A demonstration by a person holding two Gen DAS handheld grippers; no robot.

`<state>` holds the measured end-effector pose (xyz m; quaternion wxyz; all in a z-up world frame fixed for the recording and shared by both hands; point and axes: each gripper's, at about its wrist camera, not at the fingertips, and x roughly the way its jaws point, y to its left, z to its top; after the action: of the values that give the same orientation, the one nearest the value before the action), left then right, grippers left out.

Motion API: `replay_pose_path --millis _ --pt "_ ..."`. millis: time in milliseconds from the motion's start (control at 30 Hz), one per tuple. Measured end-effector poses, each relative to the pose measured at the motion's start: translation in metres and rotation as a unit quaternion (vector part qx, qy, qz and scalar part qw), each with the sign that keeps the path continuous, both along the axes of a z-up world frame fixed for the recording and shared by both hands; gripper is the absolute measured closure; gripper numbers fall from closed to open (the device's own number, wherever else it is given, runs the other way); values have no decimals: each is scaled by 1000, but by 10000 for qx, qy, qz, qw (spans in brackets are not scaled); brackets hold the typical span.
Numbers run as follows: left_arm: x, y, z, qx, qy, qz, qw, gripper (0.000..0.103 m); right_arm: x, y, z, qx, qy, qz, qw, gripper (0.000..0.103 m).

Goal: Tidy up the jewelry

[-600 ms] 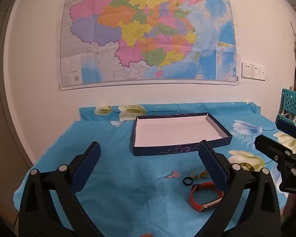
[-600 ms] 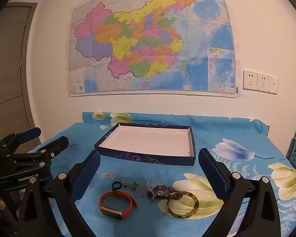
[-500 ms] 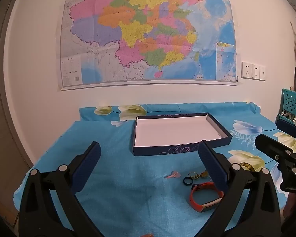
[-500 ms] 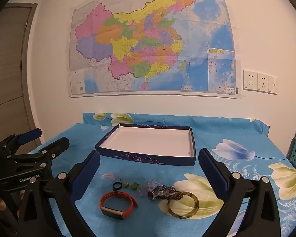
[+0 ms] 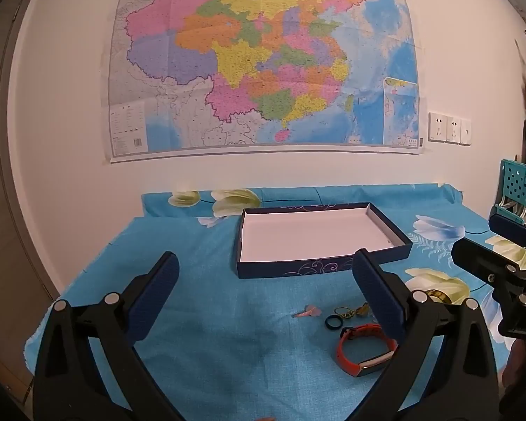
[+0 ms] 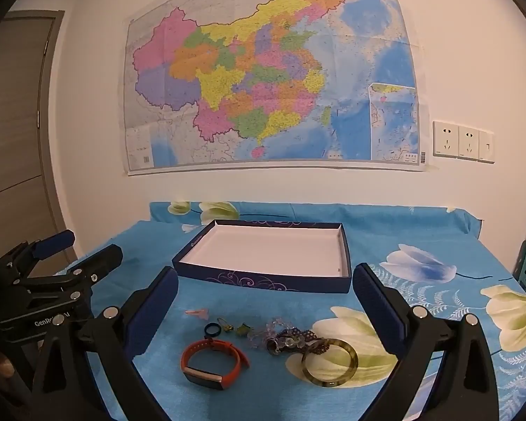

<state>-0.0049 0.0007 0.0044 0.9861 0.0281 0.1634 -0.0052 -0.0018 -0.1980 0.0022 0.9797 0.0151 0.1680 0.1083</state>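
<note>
I compare this moment with the views from half a second back and find nothing shifted: both tongs hang where they were, and every piece lies as before, so sorting has not begun. My left tongs (image 5: 263, 287) stand wide open and empty; my right tongs (image 6: 264, 303) likewise. The box (image 6: 263, 275) sits empty on the blue flowered desk (image 6: 420, 231). All the jewelry lies just in front of the box: the orange wristband (image 6: 214, 363), the small dark ring (image 6: 212, 329), the bead cluster (image 6: 284, 338) and the green bangle (image 6: 329, 363), beyond my right tongs' tips and between their lines, below them. Judgement: the wristband is the easiest first pick.
</note>
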Motion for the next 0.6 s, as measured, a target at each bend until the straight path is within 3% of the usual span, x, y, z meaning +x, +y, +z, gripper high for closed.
replay_pose_path --millis 600 --pt "-3 -1 -1 -20 -11 -9 10000 6 -2 1 0 30 5 50 10000 7"
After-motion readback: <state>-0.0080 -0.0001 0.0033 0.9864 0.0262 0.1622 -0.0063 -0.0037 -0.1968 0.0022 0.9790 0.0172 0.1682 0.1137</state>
